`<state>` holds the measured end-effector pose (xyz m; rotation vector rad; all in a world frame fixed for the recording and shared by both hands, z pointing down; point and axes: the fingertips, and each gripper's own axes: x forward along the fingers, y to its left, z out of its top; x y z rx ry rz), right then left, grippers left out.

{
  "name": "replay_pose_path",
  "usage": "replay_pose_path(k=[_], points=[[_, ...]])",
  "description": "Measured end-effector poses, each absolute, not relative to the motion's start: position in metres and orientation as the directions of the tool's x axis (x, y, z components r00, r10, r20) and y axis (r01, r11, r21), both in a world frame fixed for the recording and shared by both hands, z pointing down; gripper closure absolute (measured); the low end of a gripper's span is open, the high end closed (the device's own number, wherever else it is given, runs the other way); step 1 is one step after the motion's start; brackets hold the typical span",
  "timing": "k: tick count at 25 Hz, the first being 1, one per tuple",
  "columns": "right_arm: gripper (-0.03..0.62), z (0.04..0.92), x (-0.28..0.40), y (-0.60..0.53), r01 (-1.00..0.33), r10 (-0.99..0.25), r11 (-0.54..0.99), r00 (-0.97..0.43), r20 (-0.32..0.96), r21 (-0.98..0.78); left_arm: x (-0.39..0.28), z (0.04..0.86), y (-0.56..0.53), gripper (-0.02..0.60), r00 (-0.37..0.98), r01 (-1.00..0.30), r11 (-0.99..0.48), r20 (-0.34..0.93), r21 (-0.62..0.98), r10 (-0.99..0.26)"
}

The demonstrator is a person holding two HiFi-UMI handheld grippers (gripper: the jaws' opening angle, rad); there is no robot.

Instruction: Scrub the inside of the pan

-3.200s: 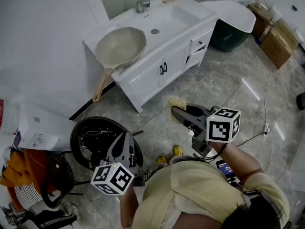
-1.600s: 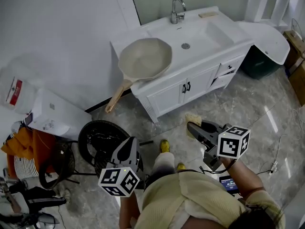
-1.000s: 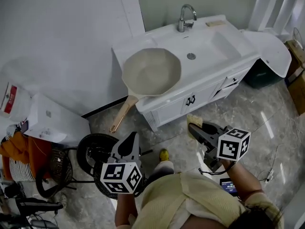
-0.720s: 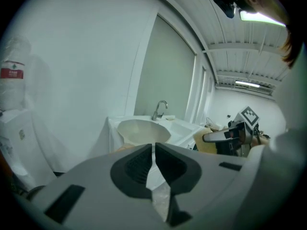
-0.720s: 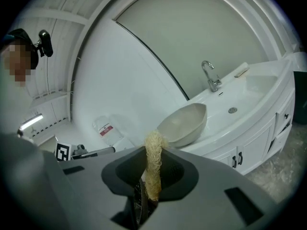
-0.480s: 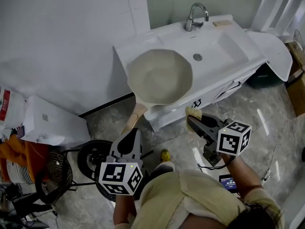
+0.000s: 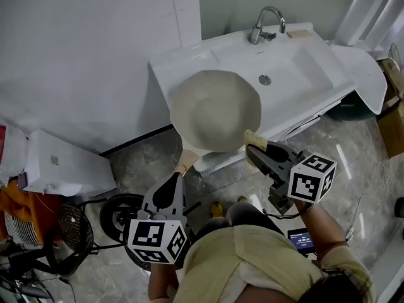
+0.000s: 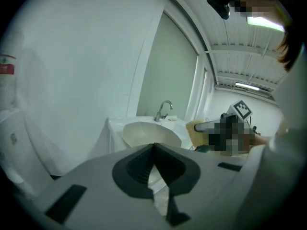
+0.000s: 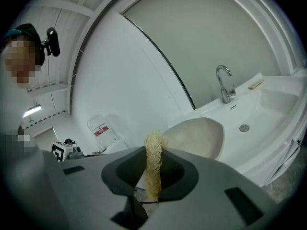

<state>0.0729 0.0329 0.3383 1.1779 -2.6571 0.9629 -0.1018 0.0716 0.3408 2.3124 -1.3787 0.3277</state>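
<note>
A cream pan (image 7: 216, 110) rests on the left end of the white vanity top (image 7: 189, 62), its wooden handle (image 7: 186, 161) sticking out over the front edge. The same pan (image 8: 150, 133) (image 9: 197, 137) lies ahead of both grippers in their own views. My right gripper (image 7: 251, 143) is shut on a yellow loofah scrubber (image 7: 254, 137) (image 9: 153, 164), held just off the pan's near right rim. My left gripper (image 7: 175, 176) is shut with nothing in it, just below the tip of the handle.
The sink basin (image 7: 294, 68) with its drain and a chrome tap (image 7: 265, 23) lie right of the pan. A small soap bar (image 7: 298, 33) sits by the tap. A white box (image 7: 57, 169) and a black round basket (image 7: 120, 214) stand on the marble floor at left.
The vanity and pan have come much nearer as the person walked up. Both grippers now reach the pan: the right with the scrubber at its rim, the left under the handle.
</note>
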Motion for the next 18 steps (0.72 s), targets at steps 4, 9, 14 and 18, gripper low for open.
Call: replay_pose_path(k=[4,9,14,18], points=[[0.52,0.34,0.078,0.007,-0.675,-0.627,0.527,-0.719,0.3,-0.517,-0.099,0.34,0.056,0.523,0.44,-0.898,-0.38,0.421,0.223,-0.793],[0.52,0.344,0.091,-0.025,-0.64,-0.587,0.558,-0.754,0.295,-0.528,-0.085,0.345,0.033,0.523,0.38,-0.924,-0.317,0.437,0.213,-0.815],[0.52,0.337,0.103,-0.057,-0.599,-0.539,0.62,-0.794,0.28,-0.507,-0.076,0.348,0.018,0.523,0.288,-0.957,-0.247,0.45,0.15,-0.845],[0.52,0.334,0.105,-0.079,-0.561,-0.496,0.663,-0.825,0.27,-0.496,-0.072,0.353,0.017,0.523,0.244,-0.969,-0.194,0.462,0.154,-0.853]])
